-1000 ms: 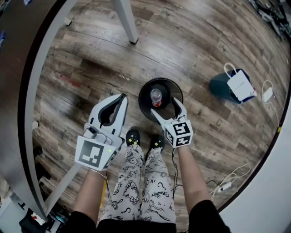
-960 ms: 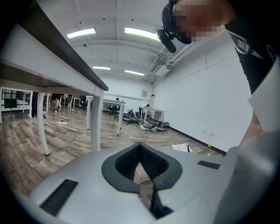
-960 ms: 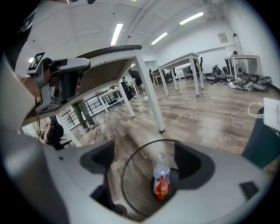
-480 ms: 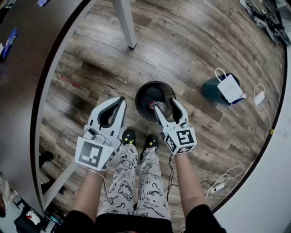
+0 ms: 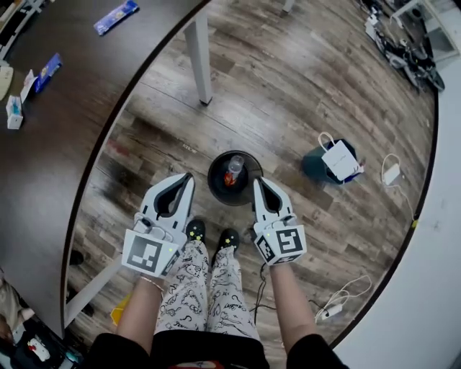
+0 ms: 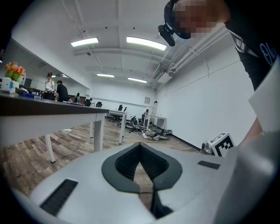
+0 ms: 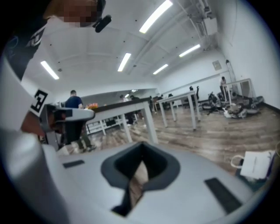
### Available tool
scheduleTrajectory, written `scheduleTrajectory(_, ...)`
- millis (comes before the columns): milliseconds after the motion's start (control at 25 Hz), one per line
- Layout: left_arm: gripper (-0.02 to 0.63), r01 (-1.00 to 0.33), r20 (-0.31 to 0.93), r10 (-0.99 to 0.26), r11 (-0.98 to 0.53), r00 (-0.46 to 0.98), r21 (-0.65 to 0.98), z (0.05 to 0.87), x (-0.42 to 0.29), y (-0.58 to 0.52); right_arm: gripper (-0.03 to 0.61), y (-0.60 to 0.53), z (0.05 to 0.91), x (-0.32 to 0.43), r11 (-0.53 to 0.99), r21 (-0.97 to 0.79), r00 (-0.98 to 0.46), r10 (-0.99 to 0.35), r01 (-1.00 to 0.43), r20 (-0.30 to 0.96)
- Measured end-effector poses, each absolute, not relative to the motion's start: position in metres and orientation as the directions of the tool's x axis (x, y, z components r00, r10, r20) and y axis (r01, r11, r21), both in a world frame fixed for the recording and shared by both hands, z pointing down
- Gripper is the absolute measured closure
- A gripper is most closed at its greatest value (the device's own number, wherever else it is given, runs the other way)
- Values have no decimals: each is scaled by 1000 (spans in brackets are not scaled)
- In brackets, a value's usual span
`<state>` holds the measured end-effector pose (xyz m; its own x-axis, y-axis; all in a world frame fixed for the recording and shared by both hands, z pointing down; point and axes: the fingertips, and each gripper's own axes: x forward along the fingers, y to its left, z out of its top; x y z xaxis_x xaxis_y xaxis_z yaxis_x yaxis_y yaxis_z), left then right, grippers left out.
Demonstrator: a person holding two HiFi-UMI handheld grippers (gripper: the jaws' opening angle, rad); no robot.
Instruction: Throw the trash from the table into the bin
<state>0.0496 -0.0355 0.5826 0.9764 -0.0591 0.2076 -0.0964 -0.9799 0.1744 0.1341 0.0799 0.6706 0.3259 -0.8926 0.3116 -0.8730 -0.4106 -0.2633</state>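
While a bottle [image 5: 231, 171] lies inside the round black bin [image 5: 216, 193] on the floor just ahead of the feet, the left gripper [image 5: 184, 181] and the right gripper [image 5: 257, 185] flank that bin, both with jaws together on nothing, the right one's having just closed. The trash not yet binned sits on the dark table [image 5: 43, 180], up and to the left of both grippers: a blue wrapper [image 5: 115, 17] whose long axis slants toward the table's edge, a blue packet [image 5: 48, 70] and a small white carton [image 5: 14, 112]. The left gripper is the nearer, and whichever goes will probably need to open first.
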Motion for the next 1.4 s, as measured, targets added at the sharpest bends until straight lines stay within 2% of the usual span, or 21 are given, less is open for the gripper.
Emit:
scheduleTrajectory(240, 607, -99, 185, -71, -984, 980, 148, 522, 51, -26, 575, 65, 583, 129, -326, -216, 277, -933, -920, 230)
scheduleTrajectory(400, 607, -94, 129, -79, -989, 989, 117, 475, 46, -20, 575, 53, 520, 124, -275, -169, 243, -952, -947, 187)
scheduleTrajectory(680, 607, -180, 83, -173, -980, 981, 86, 394, 9, -28, 575, 44, 408, 99, -210, -160, 200, -977, -965, 79)
scheduleTrajectory(1040, 607, -310, -3, -310, -951, 951, -26, 295, -45, -50, 575, 1, 291, 46, 13, -214, 8, -995, -977, -97)
scheduleTrajectory(1400, 607, -441, -85, -436, -896, 896, -45, 256, -92, -70, 575, -30, 237, -12, 202, -164, -179, -974, -966, -141)
